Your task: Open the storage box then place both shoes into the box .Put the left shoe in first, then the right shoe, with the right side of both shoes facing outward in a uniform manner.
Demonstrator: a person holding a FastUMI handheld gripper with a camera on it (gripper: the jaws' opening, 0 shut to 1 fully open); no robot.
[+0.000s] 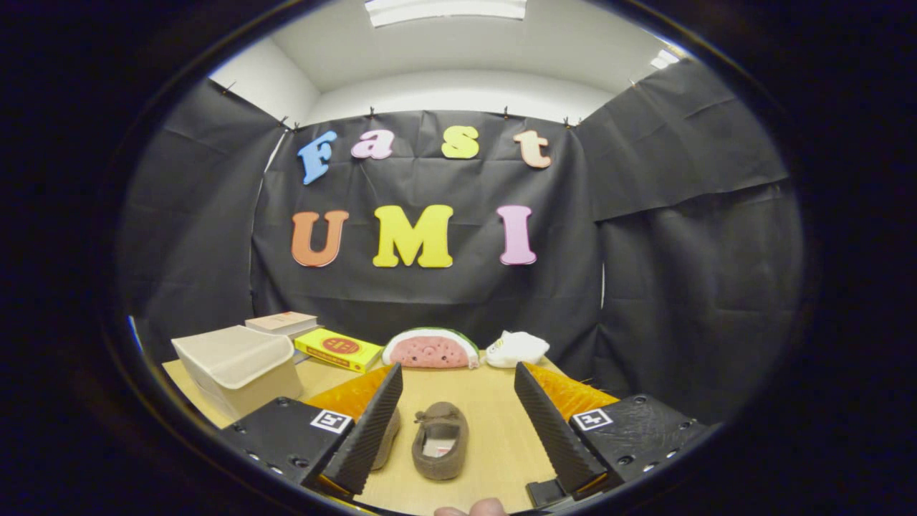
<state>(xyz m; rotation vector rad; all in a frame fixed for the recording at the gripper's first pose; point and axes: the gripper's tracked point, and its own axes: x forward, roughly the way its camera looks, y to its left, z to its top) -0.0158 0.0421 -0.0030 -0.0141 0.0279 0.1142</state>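
The tongs [458, 423] gape wide over a shoe [440, 438]; going for shoes first risks skipping the still-closed box [236, 365], far left.

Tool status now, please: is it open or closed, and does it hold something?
Tool: open, holding nothing; its fingers stand apart, with a brown shoe lying on the table between them, untouched.
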